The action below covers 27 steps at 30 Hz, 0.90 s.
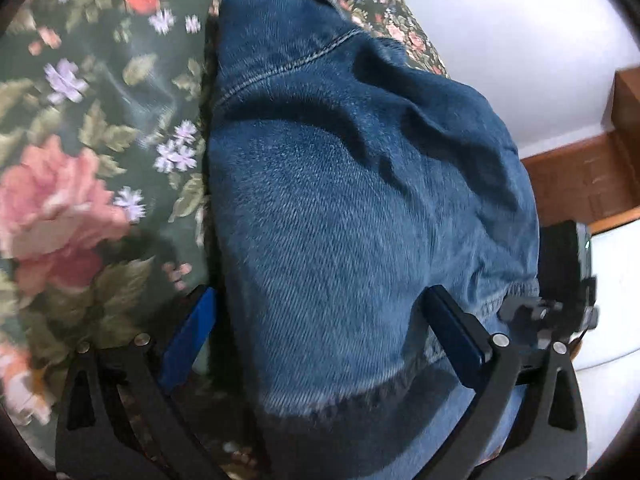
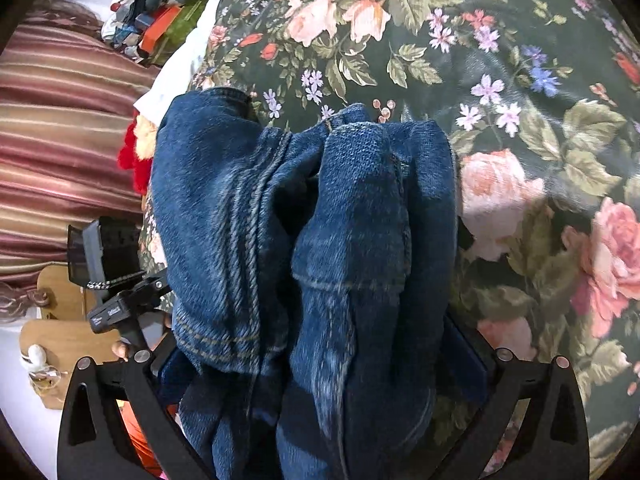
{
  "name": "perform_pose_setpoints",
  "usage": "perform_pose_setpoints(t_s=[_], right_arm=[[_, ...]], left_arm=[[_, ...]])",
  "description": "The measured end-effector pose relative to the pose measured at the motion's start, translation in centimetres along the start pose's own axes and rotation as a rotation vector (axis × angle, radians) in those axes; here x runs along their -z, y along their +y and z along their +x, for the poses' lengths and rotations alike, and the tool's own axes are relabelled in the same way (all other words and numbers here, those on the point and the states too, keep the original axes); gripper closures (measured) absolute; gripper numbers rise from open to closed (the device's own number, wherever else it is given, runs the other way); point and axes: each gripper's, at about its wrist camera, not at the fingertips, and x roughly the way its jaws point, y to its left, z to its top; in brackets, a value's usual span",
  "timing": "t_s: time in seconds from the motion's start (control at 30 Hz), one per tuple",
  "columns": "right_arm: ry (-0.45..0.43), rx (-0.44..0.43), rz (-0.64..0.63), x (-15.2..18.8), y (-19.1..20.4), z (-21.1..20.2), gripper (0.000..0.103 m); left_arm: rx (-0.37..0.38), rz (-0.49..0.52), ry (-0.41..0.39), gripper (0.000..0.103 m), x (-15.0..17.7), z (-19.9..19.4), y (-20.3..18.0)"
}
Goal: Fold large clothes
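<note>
Jeans held up over the flowered bedspread, mid-fold.

Left wrist view: the left gripper (image 1: 320, 328) has its blue pads spread around a broad bulge of the jeans (image 1: 360, 200); whether they bite, I cannot tell. Keep the edge taut. The bedspread (image 1: 80, 140) lies at nine o'clock, wooden furniture (image 1: 576, 176) at three.
Right wrist view: the right gripper (image 2: 324, 352) straddles bunched denim, grip hidden. Striped fabric (image 2: 60, 120) and clutter (image 2: 160, 20) crowd ten o'clock.

The left gripper (image 1: 320, 320) has its fingers spread wide apart. The right gripper (image 2: 320, 344) also has its fingers held wide.
</note>
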Motion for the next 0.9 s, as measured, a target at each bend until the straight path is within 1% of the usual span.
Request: perform_pose_setpoints(t_s=[0.07,0.13,0.17,0.23,0.27,0.33,0.43,0.47,0.53,0.6,0.67,0.8,0.9], right_arm=[[0.004,-0.007,0.01,-0.3,0.0,0.4,0.0],[0.003,-0.02,0.019,-0.6,0.2,1.0,0.0],[-0.002,-0.028,0.033,-0.7,0.1,1.2,0.0],[-0.016,-0.031,0.05,-0.9,0.2,1.3,0.0],[-0.023,-0.026,0.047,-0.8,0.5,1.4,0.0],[-0.039,-0.026,0.04,-0.4,1.1,1.2,0.012],[-0.031,-0.027,0.028,0.3,2.5,0.7,0.024],[-0.027,-0.034,0.028,0.5,3.0,0.6,0.026],[-0.023,-0.056,0.025,1.2,3.9,0.2,0.035],[-0.032,-0.086,0.015,2.1,5.0,-0.3,0.037],[-0.04,-0.116,0.01,3.0,6.2,-0.6,0.038],[-0.068,-0.13,-0.02,4.6,8.9,-1.9,0.04],[-0.099,-0.14,-0.063,5.2,11.7,-3.4,0.04]], left_arm=[[0.033,-0.03,0.002,0.0,-0.5,0.5,0.1],[0.031,-0.041,0.003,0.001,-0.6,0.7,-0.2],[0.03,-0.041,0.001,0.004,-0.6,0.6,-0.4],[0.018,-0.035,-0.014,0.014,-0.4,0.0,-1.1],[-0.004,-0.017,-0.02,0.016,-0.3,-0.4,-1.7],[-0.044,0.013,-0.024,0.021,0.1,-1.2,-2.8],[-0.079,0.066,-0.034,0.026,0.6,-3.0,-4.5],[-0.091,0.087,-0.044,0.027,0.7,-3.7,-5.0],[-0.098,0.126,-0.073,0.03,1.0,-5.5,-6.1],[-0.102,0.161,-0.104,0.031,1.7,-7.4,-7.0],[-0.102,0.184,-0.133,0.032,2.2,-9.8,-8.1],[-0.132,0.254,-0.194,0.033,3.5,-14.1,-10.4],[-0.132,0.284,-0.247,0.033,4.5,-18.5,-10.8]])
